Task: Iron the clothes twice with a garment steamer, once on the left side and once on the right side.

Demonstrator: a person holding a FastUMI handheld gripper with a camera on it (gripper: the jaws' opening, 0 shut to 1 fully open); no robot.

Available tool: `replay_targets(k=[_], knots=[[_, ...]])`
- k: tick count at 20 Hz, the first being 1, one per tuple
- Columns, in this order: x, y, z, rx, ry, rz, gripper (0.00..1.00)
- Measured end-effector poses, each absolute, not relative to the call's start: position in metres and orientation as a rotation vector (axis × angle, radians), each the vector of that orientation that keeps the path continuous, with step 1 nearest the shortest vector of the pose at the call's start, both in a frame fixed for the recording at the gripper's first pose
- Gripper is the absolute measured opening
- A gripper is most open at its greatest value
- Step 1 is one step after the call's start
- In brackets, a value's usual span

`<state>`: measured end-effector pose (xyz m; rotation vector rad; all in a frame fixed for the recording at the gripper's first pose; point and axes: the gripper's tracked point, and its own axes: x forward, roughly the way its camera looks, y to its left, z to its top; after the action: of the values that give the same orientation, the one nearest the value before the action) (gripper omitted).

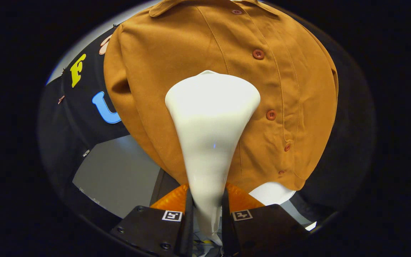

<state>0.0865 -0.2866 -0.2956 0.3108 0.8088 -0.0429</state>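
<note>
A white garment steamer (211, 135) runs forward from between my fingers, its narrow handle clamped by both and its wide head flaring out ahead. My gripper (207, 210) is shut on that handle. The head lies against or very near the front of a brown-orange button shirt (177, 53) that hangs upright just beyond the fingers. It covers the shirt panel left of the row of red-brown buttons (270, 115). Whether the head touches the cloth cannot be told.
The shirt hangs on a white form whose base (271, 192) shows under the hem at the right. A grey floor or table surface (120, 178) lies below left. Black booth cloth (80, 117) stands behind the shirt.
</note>
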Motion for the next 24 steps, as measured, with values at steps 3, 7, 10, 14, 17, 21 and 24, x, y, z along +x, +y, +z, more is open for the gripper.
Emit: replay_targets(k=[3,7,10,14,17,21,24], knots=[[0.081,-0.284,-0.315,0.324,0.849,-0.025,0.36],[0.067,-0.279,-0.334,0.340,0.907,-0.011,0.36],[0.053,-0.276,-0.345,0.368,0.958,-0.018,0.36],[0.044,-0.282,-0.337,0.369,0.949,-0.039,0.36],[0.040,-0.287,-0.305,0.377,0.857,-0.049,0.36],[0.045,-0.309,-0.231,0.320,0.666,-0.065,0.36],[0.049,-0.332,-0.181,0.303,0.557,-0.083,0.36]])
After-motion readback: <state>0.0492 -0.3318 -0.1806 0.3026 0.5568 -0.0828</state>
